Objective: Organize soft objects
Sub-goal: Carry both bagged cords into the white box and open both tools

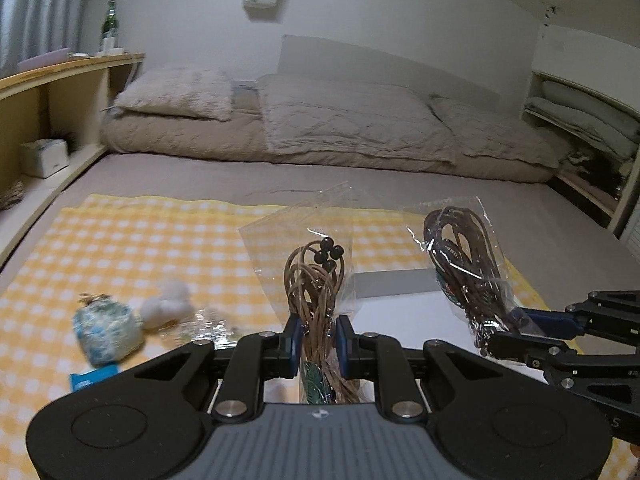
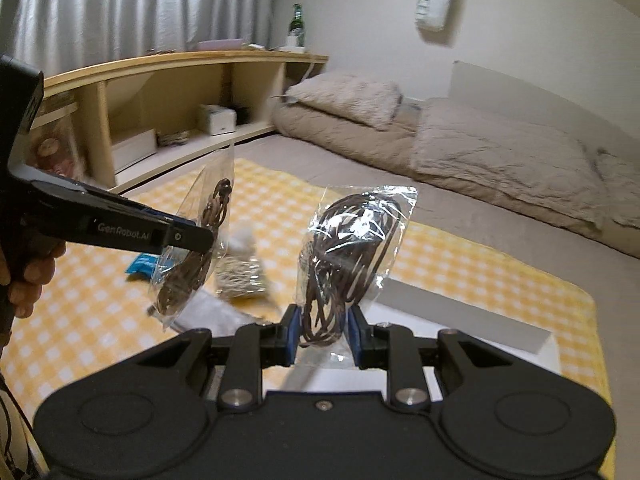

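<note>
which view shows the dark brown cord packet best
The right wrist view: the dark cord packet stands upright, centred and whole in the right claw. The left wrist view shows it off to the right, its lower end overlapped by that claw.

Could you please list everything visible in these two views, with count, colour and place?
Tan cord packet: 1, clear bag with tan cords and dark beads, held in the left gripper.
Dark cord packet: 1, clear bag with dark brown cords, held in the right gripper.
Checked cloth: 1, yellow and white, spread on the bed.
White tray: 1, on the cloth below the right gripper.
Patterned pouch: 1, blue and white, left on the cloth.
Fluffy ball: 1, white, beside the pouch.
Folded bedding: beige, at the far end.
Shelf: 1, wooden, along the wall.
Bottle: 1, green, on the shelf.
Left gripper: closed on the tan packet.
Right gripper: closed on the dark packet.
</note>
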Available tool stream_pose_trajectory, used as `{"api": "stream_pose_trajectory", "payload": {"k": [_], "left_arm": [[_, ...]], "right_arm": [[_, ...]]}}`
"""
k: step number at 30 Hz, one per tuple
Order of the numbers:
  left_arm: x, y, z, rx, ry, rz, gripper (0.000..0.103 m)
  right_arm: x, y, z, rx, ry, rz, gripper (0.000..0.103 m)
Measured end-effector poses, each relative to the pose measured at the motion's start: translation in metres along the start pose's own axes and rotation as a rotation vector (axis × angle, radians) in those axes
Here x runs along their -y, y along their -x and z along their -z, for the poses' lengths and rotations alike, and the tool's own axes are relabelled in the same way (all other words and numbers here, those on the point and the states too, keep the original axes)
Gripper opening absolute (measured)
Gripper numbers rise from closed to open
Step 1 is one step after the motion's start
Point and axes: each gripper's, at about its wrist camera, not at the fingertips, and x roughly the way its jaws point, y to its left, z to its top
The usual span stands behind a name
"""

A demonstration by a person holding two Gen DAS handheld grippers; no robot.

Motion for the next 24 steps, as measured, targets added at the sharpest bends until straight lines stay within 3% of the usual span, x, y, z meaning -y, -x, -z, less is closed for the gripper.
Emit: {"api": "stream_pose_trajectory", "payload": {"k": [10,24], "left_arm": [[0.049,-0.038,-0.002,-0.069,-0.039,0.092,0.019],[0.087,-0.101,0.026,-0.294,-0.027,0.169,0.019]], "right_arm": [[0.038,0.003,0.017,-0.028,-0.05,0.098,0.026],[0.068,-0.005,0.036,-0.088,-0.115,0.127,0.026]]}}
